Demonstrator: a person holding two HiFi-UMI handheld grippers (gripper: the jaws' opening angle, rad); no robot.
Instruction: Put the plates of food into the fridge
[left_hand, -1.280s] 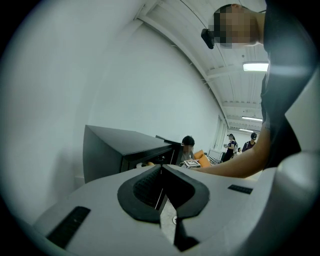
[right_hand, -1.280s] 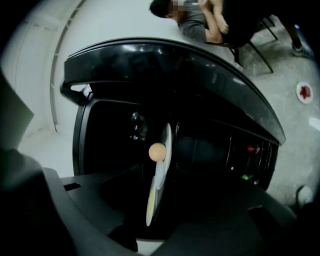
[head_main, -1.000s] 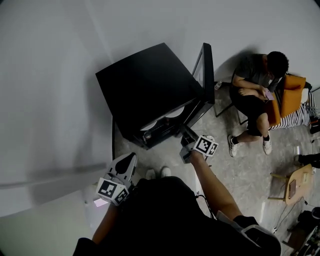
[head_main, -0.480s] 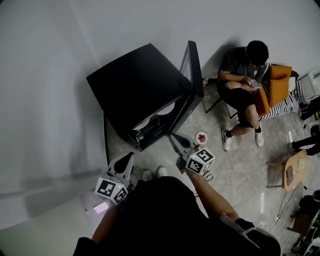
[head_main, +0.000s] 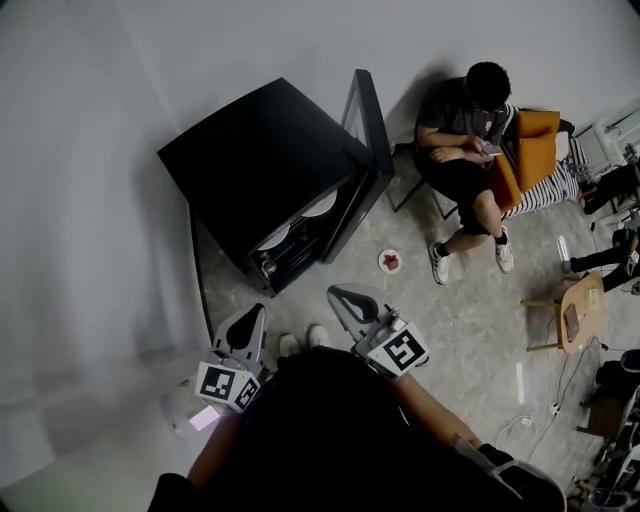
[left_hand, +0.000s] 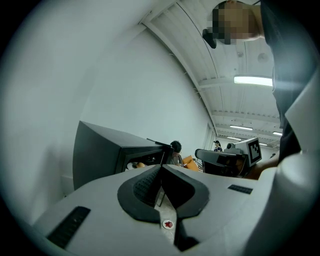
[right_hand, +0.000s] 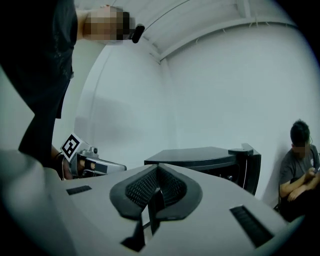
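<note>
Plate of red food (head_main: 390, 261) lies on the floor in the head view, just beside the black fridge (head_main: 265, 160), whose door (head_main: 365, 130) stands open. White plates (head_main: 322, 204) sit on a shelf inside. The left gripper (head_main: 256, 312) and right gripper (head_main: 336, 293) hover above the floor.

Left gripper view: jaws pressed together, pinching nothing.

Right gripper view: the same.

The likely next step is fetching the floor plate, which calls for spreading a gripper's jaws and reaching down. Most of the fridge interior is hidden.

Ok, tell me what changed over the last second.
The right gripper drew back from the open front of the fridge toward the person's body, and its jaws closed on nothing. A plate of red food on the floor by the door has come into view. The left gripper stayed shut at the side. The door stayed open, with plates inside.
</note>
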